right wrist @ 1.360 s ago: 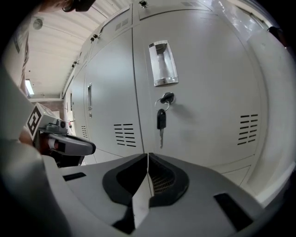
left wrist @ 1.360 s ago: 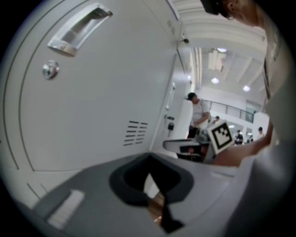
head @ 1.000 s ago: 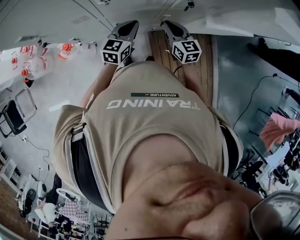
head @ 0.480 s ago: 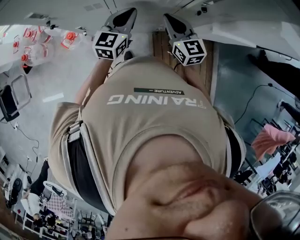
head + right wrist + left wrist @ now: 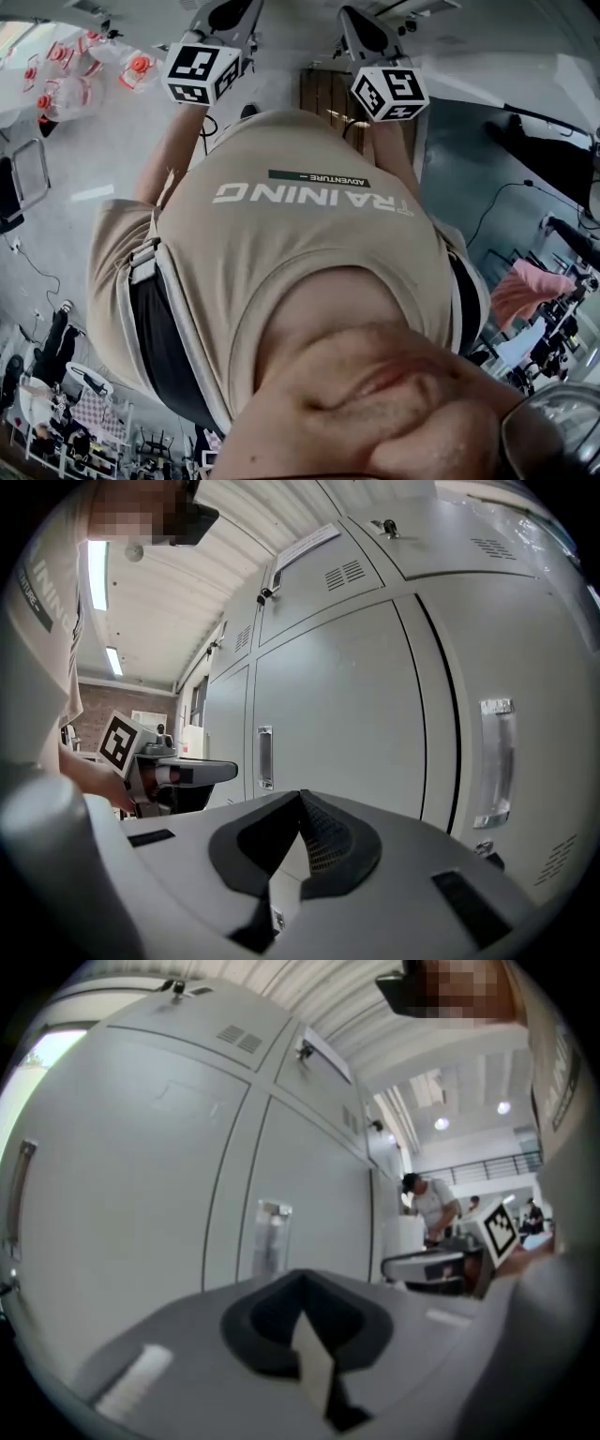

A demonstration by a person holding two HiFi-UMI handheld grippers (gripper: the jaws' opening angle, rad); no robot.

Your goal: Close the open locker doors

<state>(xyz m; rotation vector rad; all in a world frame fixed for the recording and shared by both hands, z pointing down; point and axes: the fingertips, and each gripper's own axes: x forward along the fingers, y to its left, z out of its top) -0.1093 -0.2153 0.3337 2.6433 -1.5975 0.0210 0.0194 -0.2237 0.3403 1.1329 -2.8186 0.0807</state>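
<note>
Grey locker doors (image 5: pixel 122 1176) fill the left gripper view; the ones I see sit flush, with a clear handle (image 5: pixel 272 1237) on one. The right gripper view shows more flush doors (image 5: pixel 337 714) with handles (image 5: pixel 494 761). I see no open door in any view. My left gripper (image 5: pixel 230 14) and right gripper (image 5: pixel 367 33) are held out in front of the person's chest at the top of the head view. The left gripper (image 5: pixel 314 1354) has its jaws together with nothing between them. The right gripper (image 5: pixel 291 855) is likewise shut and empty. The left gripper (image 5: pixel 178 775) also shows in the right gripper view.
A beige shirt (image 5: pixel 300 244) fills most of the head view. A wooden floor strip (image 5: pixel 323 94) lies below the grippers. Red-capped clear bottles (image 5: pixel 56 75) are at the upper left, and a pink cloth (image 5: pixel 525 286) and cables at the right. A person (image 5: pixel 431 1204) stands far behind.
Both grippers have moved up toward the top edge of the head view and slightly apart. Their jaws stay together.
</note>
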